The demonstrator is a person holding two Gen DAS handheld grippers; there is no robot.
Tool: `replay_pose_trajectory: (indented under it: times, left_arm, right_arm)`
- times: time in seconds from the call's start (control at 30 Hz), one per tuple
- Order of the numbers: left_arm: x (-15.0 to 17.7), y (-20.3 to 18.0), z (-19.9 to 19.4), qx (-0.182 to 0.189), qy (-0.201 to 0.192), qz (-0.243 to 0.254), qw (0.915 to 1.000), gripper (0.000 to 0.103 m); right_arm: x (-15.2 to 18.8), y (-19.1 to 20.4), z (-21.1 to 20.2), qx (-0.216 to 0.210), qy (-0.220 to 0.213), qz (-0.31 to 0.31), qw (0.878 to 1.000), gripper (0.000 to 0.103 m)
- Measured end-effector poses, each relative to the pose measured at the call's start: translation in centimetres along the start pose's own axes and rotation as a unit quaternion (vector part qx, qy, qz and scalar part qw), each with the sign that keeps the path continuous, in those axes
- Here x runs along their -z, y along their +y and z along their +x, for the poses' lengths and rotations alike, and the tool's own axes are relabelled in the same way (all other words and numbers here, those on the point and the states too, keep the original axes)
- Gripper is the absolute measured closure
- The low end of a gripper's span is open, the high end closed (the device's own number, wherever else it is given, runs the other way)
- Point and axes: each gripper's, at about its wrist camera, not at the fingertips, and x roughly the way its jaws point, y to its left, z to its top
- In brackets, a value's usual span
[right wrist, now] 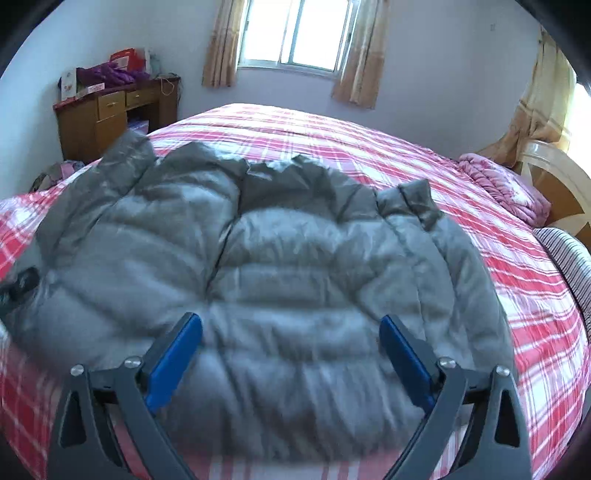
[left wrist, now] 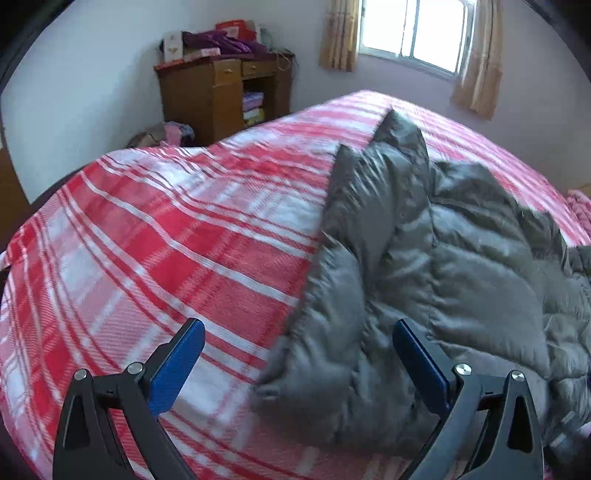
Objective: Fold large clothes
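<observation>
Left gripper [left wrist: 299, 343] wide open, empty, over jacket's left edge. Right gripper [right wrist: 291, 338] also wide open, nothing held, above jacket middle. Grey puffer jacket [right wrist: 280, 266] lies spread on bed w/ red-white plaid cover [left wrist: 166, 240]. Beyond: wooden cabinet [left wrist: 218, 99] by wall, curtained window [right wrist: 295, 33].

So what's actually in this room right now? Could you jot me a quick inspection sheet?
Surface: bed with red-and-white plaid blanket.
Job's things: grey puffer jacket spread on the blanket, not yet folded.
Clutter: pink bundle and striped cloth by the headboard.
Grippers: left hand-held gripper open at the jacket's edge; right hand-held gripper open over the jacket; neither holds anything.
Cables: nothing seen.
Surroundings: wooden desk piled with things, curtained window.
</observation>
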Motion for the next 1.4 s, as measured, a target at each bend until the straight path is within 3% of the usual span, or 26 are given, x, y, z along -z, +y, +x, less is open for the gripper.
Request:
replay_pose_trajectory:
  times: [0.03,0.1,0.13,0.2,0.23,0.3,0.57,0.73,0.8,0.87,0.97,1.07,1.2,1.3,1.4]
  left_arm:
    - [0.1,-0.3,0.5,0.008,0.006,0.001,0.9999,0.007]
    - [0.2,-0.3,1.4,0.052,0.018,-0.01,0.9984,0.04]
    - [0.1,-0.3,1.5,0.068,0.021,-0.014,0.9974,0.043]
    - [-0.1,-0.5,1.3,0.106,0.026,-0.012,0.994,0.079]
    - [-0.2,-0.3,1.3,0.133,0.036,-0.017,0.9903,0.083]
    - [-0.5,-0.1,0.9,0.144,0.035,-0.014,0.9889,0.094]
    - [-1.7,3.2,-3.1,0.202,0.006,-0.028,0.979,0.098]
    - [-2.6,4.9,-6.7,0.181,-0.037,-0.013,0.9827,0.098]
    - [-3.3,4.6,-8.7,0.161,-0.069,0.013,0.9844,0.098]
    - [-4.2,3.6,-10.8,0.156,-0.096,0.037,0.9824,0.098]
    - [-5.1,0.0,-14.0,0.153,-0.135,0.085,0.9754,0.098]
    - [-5.0,-5.6,-16.7,0.16,-0.168,0.148,0.9613,0.098]
    - [-3.2,-14.8,-18.4,0.176,-0.2,0.242,0.9331,0.098]
    - [-0.9,-21.2,-18.1,0.19,-0.204,0.306,0.9105,0.098]
    - [2.0,-26.6,-16.7,0.195,-0.188,0.353,0.8958,0.098]
  right_arm:
    - [0.6,0.5,0.5,-0.006,0.013,-0.007,1.0,0.003]
    - [1.8,1.8,2.0,0.003,0.024,-0.031,0.999,0.002]
    - [2.0,2.1,2.3,0.013,0.011,-0.043,0.999,0.001]
    - [2.0,2.3,2.3,0.019,0.006,-0.045,0.999,0.001]
    - [1.9,2.2,2.4,0.017,0.009,-0.043,0.999,0.001]
    - [2.0,1.8,2.2,0.012,0.012,-0.04,0.999,0.001]
    - [2.2,2.1,2.1,0.006,0.017,-0.046,0.999,0.001]
    - [2.6,4.6,1.1,-0.013,0.009,-0.062,0.998,0.001]
    - [2.4,5.4,0.3,-0.049,0.004,-0.071,0.996,0.004]
    - [2.0,4.8,-1.3,-0.078,-0.013,-0.063,0.995,0.005]
    - [1.5,1.8,-4.7,-0.073,-0.068,-0.05,0.994,0.003]
    - [1.3,-4.0,-5.7,-0.045,-0.081,-0.007,0.996,0.002]
    - [1.9,-12.9,-4.0,0.02,-0.047,0.061,0.997,0.003]
    - [3.8,-19.5,-3.1,0.051,-0.028,0.129,0.99,0.003]
    - [5.4,-23.2,-2.5,0.068,-0.016,0.165,0.984,0.003]
